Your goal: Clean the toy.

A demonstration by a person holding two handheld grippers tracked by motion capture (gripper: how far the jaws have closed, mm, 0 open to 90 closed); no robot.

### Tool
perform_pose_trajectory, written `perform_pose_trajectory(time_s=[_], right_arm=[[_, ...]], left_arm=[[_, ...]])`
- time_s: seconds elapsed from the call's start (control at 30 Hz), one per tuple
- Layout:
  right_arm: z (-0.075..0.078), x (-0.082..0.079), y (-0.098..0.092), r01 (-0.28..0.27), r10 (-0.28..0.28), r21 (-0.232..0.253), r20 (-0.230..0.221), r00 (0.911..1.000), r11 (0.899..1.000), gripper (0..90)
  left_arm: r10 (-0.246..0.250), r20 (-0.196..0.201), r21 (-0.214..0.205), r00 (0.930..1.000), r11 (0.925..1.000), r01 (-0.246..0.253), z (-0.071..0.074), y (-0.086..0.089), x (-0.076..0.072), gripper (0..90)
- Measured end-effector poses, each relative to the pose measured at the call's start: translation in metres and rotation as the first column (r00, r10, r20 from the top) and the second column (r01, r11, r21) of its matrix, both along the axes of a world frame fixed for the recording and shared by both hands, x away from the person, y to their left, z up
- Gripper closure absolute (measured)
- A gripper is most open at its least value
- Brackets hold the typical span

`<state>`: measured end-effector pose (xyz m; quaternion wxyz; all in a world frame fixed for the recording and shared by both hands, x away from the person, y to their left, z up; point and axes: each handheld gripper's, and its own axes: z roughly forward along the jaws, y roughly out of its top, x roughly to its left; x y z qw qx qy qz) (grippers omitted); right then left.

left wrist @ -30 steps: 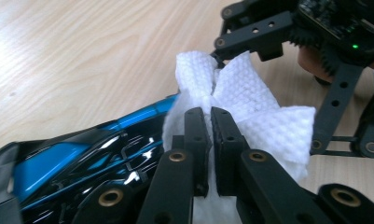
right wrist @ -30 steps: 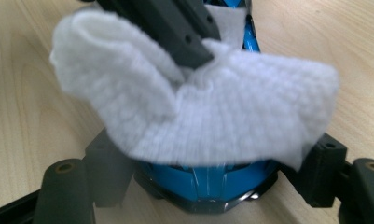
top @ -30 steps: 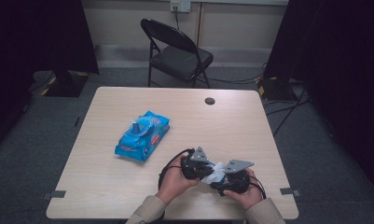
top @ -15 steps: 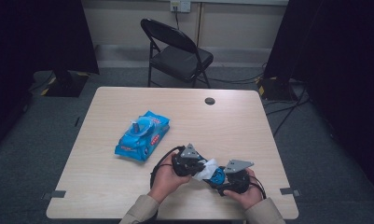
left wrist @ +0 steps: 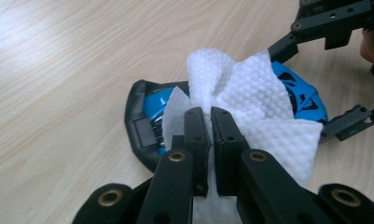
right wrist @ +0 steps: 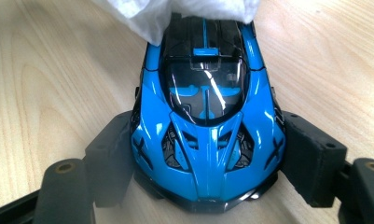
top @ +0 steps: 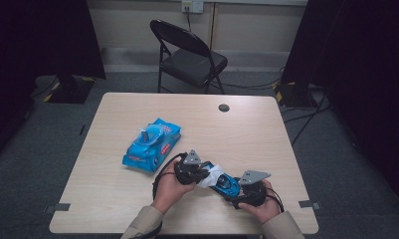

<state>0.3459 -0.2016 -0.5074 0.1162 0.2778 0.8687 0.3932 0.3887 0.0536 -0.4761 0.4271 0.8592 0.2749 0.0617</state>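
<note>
Left tongs pinch a white wipe — right tongs clasp, seemingly, the blue toy car.

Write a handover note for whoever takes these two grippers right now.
Left gripper: shut on a white wipe, which is draped over the rear of the toy car.
Right gripper: jaws clamped on both sides of the car's nose, holding it steady on the table.
Wipe pack: lies on the table to the left of the car, its flap open.
Done: a wipe is out of the pack and on the car.
Left: how much is already wiped cannot be told; probably work the wipe forward over the roof and hood, keeping the right grip firm.
</note>
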Motion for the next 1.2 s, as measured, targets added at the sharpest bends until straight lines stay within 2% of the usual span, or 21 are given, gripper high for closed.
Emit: perform_pose_trajectory(time_s=[0.47, 0.57, 0.63, 0.77, 0.93, 1.2], right_arm=[[0.000, 0.000, 0.000, 0.000, 0.000, 0.000, 0.000, 1.0000, 1.000, 26.1], [0.000, 0.000, 0.000, 0.000, 0.000, 0.000, 0.000, 1.0000, 1.000, 26.1], [0.000, 0.000, 0.000, 0.000, 0.000, 0.000, 0.000, 1.0000, 1.000, 26.1], [0.000, 0.000, 0.000, 0.000, 0.000, 0.000, 0.000, 1.0000, 1.000, 26.1], [0.000, 0.000, 0.000, 0.000, 0.000, 0.000, 0.000, 1.0000, 1.000, 26.1], [0.000, 0.000, 0.000, 0.000, 0.000, 0.000, 0.000, 1.0000, 1.000, 26.1]], left_arm=[[0.031, -0.005, 0.000, 0.9995, 0.9995, -0.031, 0.002, 0.008, 0.005, 86.3], [0.042, 0.005, -0.002, 0.9991, 0.9991, -0.042, 0.007, 0.011, 0.006, 86.4], [0.050, 0.006, -0.022, 0.9987, 0.9985, -0.050, 0.012, 0.013, 0.007, 86.4], [0.045, 0.036, -0.043, 0.9983, 0.9981, -0.044, 0.026, 0.012, 0.007, 86.4], [0.023, 0.058, -0.067, 0.9980, 0.9976, -0.019, 0.037, -0.002, 0.005, 86.3], [-0.033, 0.064, -0.075, 0.9974, 0.9965, 0.038, 0.034, -0.034, 0.003, 86.3]])
